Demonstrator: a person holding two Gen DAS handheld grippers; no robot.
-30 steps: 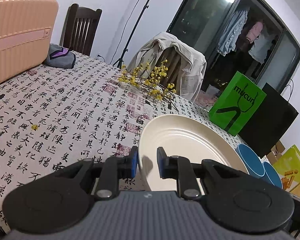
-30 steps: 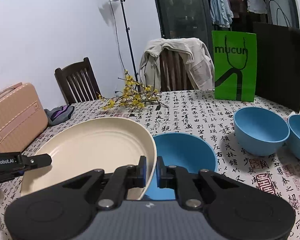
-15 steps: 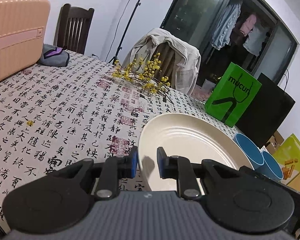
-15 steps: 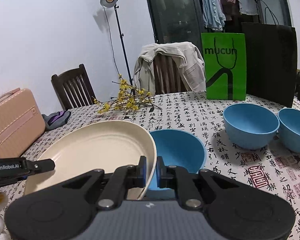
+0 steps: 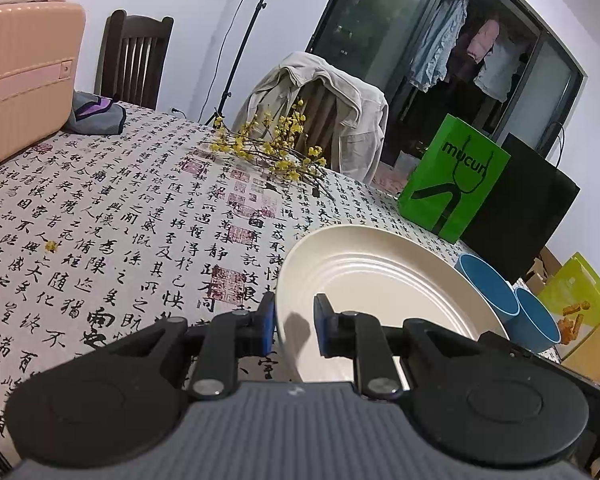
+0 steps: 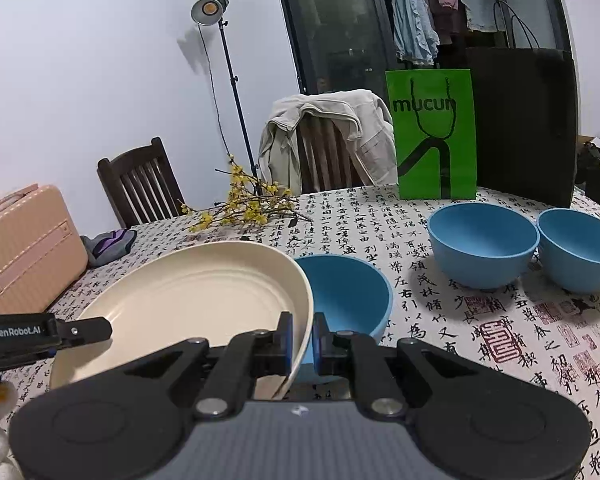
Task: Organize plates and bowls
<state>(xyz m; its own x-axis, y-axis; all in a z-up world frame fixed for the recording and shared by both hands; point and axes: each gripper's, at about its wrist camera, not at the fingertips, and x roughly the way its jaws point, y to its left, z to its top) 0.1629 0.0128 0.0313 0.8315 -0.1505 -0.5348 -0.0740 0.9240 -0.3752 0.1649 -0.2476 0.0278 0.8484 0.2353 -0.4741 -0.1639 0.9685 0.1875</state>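
Both tools, left tool (image 5: 295,326) and right tool (image 6: 299,339), are pinching opposite rims of the cream plate (image 6: 196,300), risking slipping onto the blue bowl (image 6: 346,294).

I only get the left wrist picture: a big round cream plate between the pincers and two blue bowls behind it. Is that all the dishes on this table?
Observer: No. The right wrist view shows a third round blue bowl, close beside the round cream plate and partly hidden behind its rim.
Operator: Is anything else holding that plate?
Observer: Yes. The right gripper is shut on the rim, across the plate from the left gripper.
Operator: And that thin black pole by the wall?
Observer: It carries a round studio lamp, glowing, at its top.
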